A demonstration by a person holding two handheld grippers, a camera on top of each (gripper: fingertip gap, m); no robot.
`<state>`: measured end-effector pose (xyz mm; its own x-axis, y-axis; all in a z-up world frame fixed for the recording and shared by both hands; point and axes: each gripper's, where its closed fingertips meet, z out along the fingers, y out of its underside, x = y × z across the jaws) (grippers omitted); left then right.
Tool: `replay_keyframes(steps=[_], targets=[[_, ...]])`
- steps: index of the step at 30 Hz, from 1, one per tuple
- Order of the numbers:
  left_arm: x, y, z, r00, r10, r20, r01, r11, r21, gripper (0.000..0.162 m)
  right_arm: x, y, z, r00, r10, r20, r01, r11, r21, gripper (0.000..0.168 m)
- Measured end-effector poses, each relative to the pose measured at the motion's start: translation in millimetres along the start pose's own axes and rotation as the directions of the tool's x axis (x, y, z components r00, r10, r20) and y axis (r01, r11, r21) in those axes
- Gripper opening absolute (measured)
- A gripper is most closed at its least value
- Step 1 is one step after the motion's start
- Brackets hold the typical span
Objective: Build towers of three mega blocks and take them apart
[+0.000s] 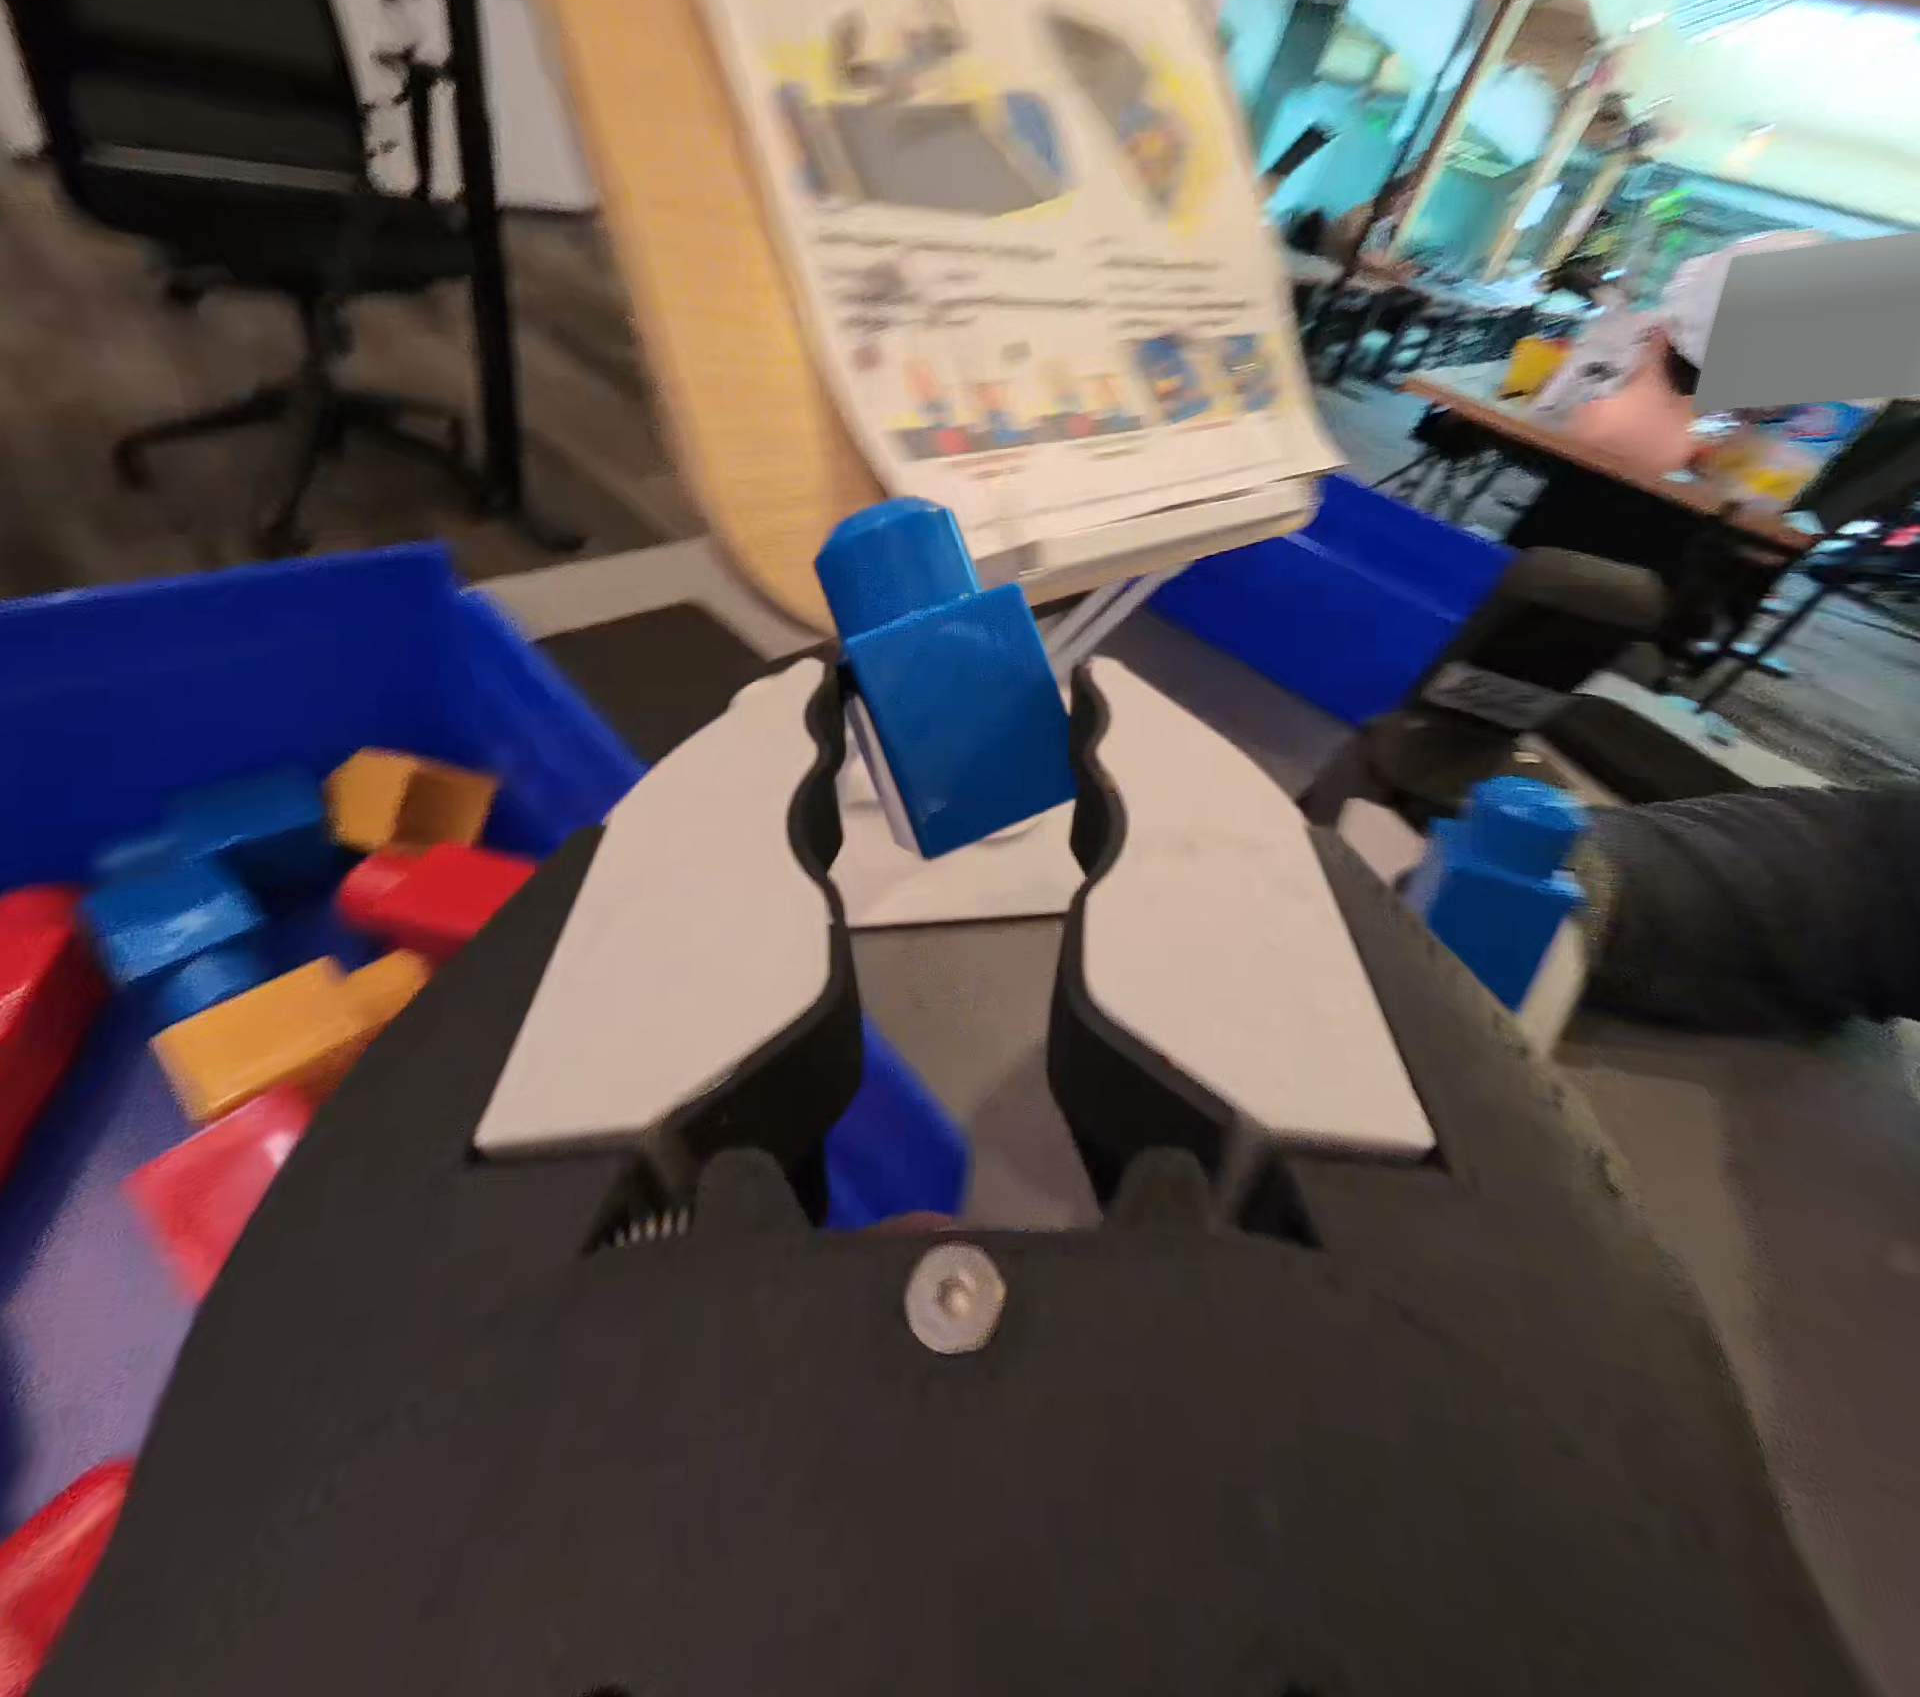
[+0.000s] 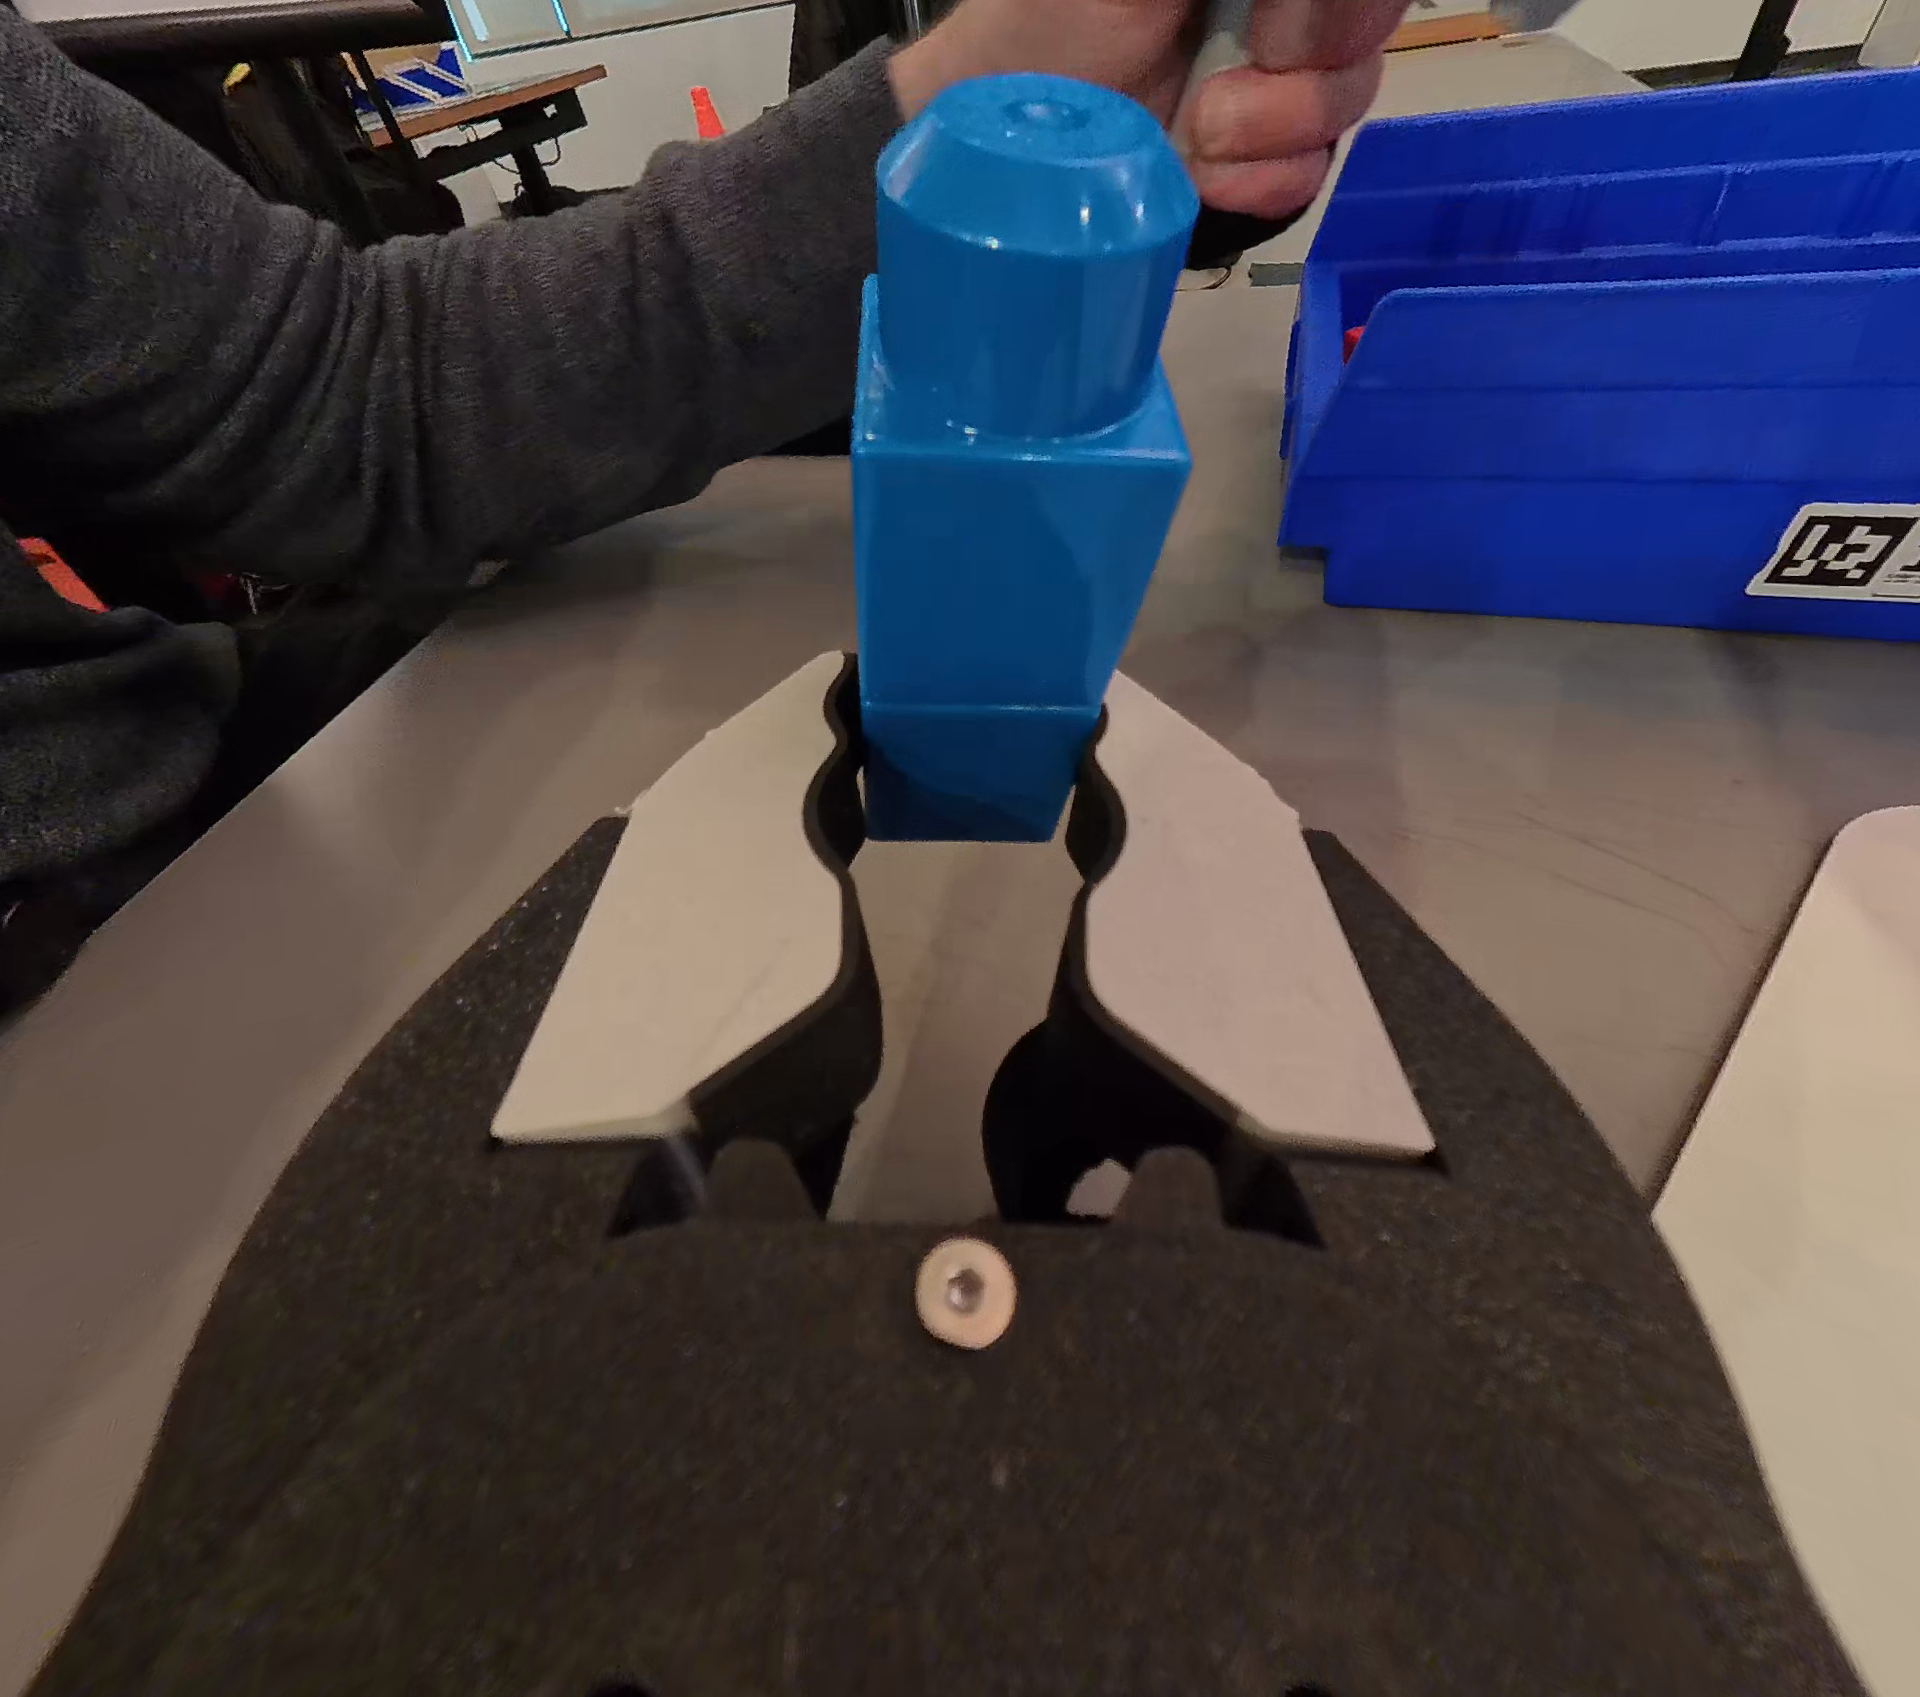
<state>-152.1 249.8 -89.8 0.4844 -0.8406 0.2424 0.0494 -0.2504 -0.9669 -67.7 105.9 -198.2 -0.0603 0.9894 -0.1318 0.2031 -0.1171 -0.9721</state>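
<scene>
The left gripper (image 1: 951, 748) is clamped on 1 blue block (image 1: 940, 691), tilted, stud up, held in the air above the table (image 2: 1455, 764) just right of the near bin (image 1: 260, 660) of loose blocks. The right gripper (image 2: 971, 774) is clamped on the bottom block of a blue stack (image 2: 1013, 484) of 2, upright over the table. Whether this is building or taking apart is hard to judge; the left view is blurred. If building, level the single block first, line its hollow base squarely over the stack's top stud, and press straight down while the right gripper holds firm.
</scene>
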Motion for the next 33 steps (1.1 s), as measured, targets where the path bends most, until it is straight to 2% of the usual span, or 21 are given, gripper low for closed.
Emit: replay_keyframes(steps=[2, 8, 11, 24, 33], targets=[[34.1, -0.4, 4.1, 0.996, 0.024, -0.083, -0.02, 0.998, 0.057, 0.041, -0.1, 0.2, 0.2, 1.0, 0.001, 0.001, -0.001, 1.0, -0.002, 0.036], [121.0, 14.4, 31.0, 0.927, -0.021, -0.376, 0.089, 0.982, 0.165, 0.04, -0.5, 0.9, 0.7, 1.0, 0.0, 0.005, 0.0, 1.0, -0.007, 0.036], [139.4, 26.8, 43.2, 0.912, 0.019, -0.41, 0.048, 0.987, 0.152, 0.04, -1.2, 1.3, 1.0, 1.0, -0.001, 0.01, 0.001, 1.0, -0.01, 0.036], [161.3, 48.0, 53.0, 0.848, 0.064, -0.526, 0.01, 0.991, 0.136, 0.039, -2.8, 2.2, 1.9, 1.0, 0.001, 0.027, -0.001, 1.0, -0.017, 0.036], [158.3, 51.1, 44.5, 0.841, 0.082, -0.535, 0.0, 0.989, 0.151, 0.038, -3.0, 2.5, 2.0, 1.0, 0.002, 0.029, -0.001, 1.0, -0.019, 0.036]])
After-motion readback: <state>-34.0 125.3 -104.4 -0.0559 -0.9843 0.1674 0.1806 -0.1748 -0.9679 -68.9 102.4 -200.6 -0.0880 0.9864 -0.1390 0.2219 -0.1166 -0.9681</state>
